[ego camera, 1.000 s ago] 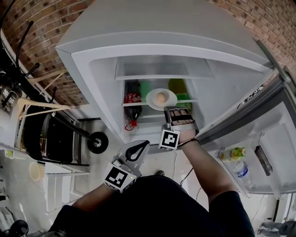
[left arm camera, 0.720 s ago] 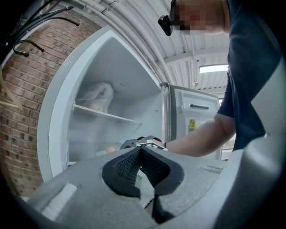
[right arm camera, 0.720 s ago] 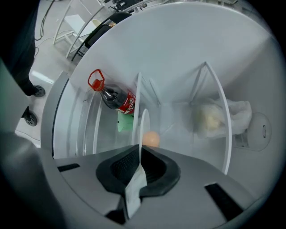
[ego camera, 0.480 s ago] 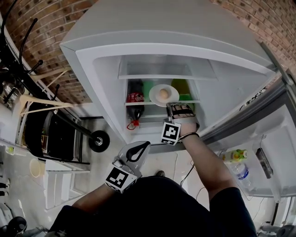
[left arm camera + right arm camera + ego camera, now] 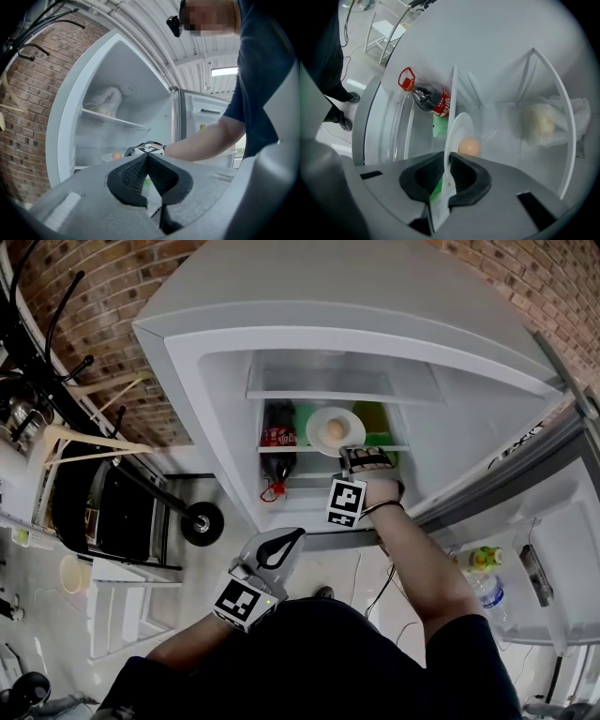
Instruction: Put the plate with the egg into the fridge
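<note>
- The right tongs (image 5: pixel 446 161) had just been loosening around the plate (image 5: pixel 457 129) rim.
- The plate, 1 egg (image 5: pixel 468 146) on it, sat on the fridge shelf (image 5: pixel 281 448).
- The left tongs (image 5: pixel 147 159) were clenched, empty.

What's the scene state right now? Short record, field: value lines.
fridge: door open
plate: on the shelf inside, beside a bottle
egg: on the plate
right gripper: plate rim between its jaws, which have just been opening; a slight gap shows
left gripper: shut, empty, outside the fridge
task: plate is in; right gripper not yet withdrawn
</note>
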`<move>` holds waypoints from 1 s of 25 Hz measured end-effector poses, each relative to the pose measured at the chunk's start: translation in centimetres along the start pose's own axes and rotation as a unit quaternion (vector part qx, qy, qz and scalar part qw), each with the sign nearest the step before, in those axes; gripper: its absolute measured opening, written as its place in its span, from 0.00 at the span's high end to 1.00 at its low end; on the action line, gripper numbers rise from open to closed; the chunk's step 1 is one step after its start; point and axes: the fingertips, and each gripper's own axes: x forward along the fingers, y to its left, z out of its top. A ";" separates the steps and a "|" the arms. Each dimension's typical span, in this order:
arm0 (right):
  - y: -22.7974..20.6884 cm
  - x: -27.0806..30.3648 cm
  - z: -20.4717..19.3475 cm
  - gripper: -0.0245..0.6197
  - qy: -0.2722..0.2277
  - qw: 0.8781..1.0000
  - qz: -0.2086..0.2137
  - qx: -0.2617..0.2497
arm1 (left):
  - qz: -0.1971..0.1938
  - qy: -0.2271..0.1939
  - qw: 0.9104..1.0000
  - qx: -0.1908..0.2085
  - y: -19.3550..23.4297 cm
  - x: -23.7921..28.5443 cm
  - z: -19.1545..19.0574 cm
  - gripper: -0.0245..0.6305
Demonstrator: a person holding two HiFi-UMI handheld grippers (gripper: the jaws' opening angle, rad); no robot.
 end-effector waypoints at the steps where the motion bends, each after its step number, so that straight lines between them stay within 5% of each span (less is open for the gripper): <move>1: 0.0 0.1 0.0 0.89 0.001 1.000 0.002 0.001 | 0.000 -0.001 1.000 0.002 0.0 0.0 0.0 0.96; 14: 0.0 1.2 -0.2 0.86 0.008 1.000 0.028 0.004 | -0.002 0.000 1.000 0.004 -0.3 0.1 -0.1 0.96; 19: 0.2 1.1 -0.3 0.70 0.002 1.000 0.023 0.022 | -0.005 0.002 1.000 0.005 -0.5 0.3 -0.3 0.96; 25: 0.6 -1.0 -0.5 0.65 0.001 0.998 0.016 0.062 | -0.016 0.003 1.000 0.007 -0.9 0.5 -0.2 0.96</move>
